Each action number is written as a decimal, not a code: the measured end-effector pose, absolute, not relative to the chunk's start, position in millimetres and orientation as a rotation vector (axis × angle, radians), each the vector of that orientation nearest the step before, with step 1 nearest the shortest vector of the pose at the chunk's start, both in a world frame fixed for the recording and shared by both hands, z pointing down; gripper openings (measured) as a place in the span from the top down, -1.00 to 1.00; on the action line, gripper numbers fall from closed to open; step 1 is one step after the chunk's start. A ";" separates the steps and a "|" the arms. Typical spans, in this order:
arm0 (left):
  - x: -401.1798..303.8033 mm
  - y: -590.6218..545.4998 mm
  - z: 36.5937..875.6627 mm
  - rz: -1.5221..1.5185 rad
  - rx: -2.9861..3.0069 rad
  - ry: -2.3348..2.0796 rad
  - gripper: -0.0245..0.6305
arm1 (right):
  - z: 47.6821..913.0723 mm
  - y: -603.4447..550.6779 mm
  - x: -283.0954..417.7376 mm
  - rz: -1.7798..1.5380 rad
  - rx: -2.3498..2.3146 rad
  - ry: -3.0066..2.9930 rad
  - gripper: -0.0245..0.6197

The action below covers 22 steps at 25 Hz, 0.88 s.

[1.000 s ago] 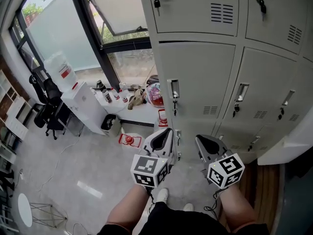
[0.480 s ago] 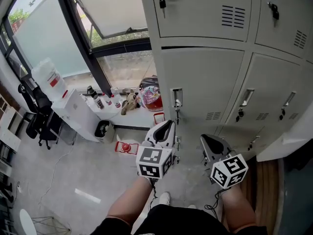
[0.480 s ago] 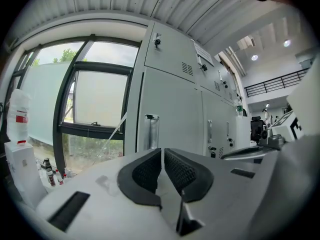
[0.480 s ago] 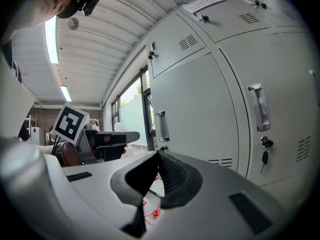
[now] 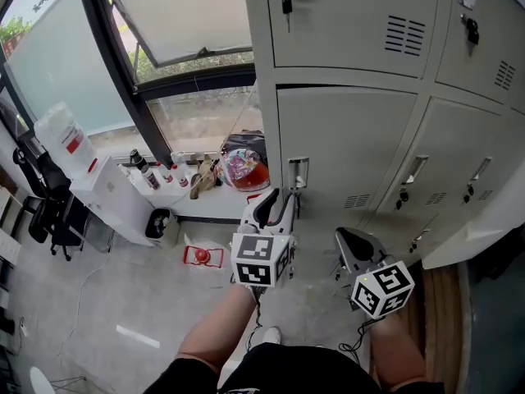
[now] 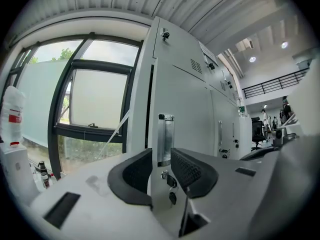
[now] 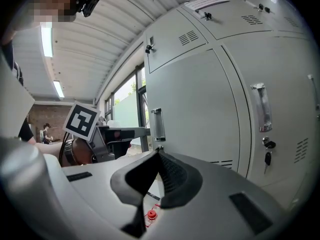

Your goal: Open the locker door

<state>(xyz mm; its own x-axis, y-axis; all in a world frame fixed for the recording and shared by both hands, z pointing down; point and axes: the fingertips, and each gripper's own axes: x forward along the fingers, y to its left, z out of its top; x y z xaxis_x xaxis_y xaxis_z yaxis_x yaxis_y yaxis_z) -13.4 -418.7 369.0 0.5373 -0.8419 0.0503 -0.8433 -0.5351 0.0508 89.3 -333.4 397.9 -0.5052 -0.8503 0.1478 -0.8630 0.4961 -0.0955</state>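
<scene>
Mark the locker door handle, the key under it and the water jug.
locker door handle (image 6: pixel 166 139): left gripper view, middle of its grip.
key (image 6: pixel 172 198): left gripper view, its dark head.
water jug (image 5: pixel 56 136): head view, its clear body.

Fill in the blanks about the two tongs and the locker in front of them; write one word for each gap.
1. The left tongs, jaws opening with nothing gripped, line up with the locker door's upright metal ____.
2. Below it, a ____ hangs from the lock.
3. The right tongs hold nothing, and their jaws are ____.

Missing words: handle; key; shut
</scene>
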 end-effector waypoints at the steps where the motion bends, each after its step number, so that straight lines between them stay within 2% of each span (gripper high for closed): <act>1: -13.3 -422.4 369.3 0.033 2.698 -1.474 0.63 | 398.5 -334.6 88.6 0.240 1.525 -2.640 0.76; 9: -7.2 -444.9 367.0 0.038 2.745 -1.461 0.50 | 403.7 -339.8 89.4 0.254 1.584 -2.588 0.76; 22: 4.2 -467.4 378.0 0.116 2.742 -1.502 0.47 | 409.9 -342.3 99.2 0.281 1.642 -2.541 0.76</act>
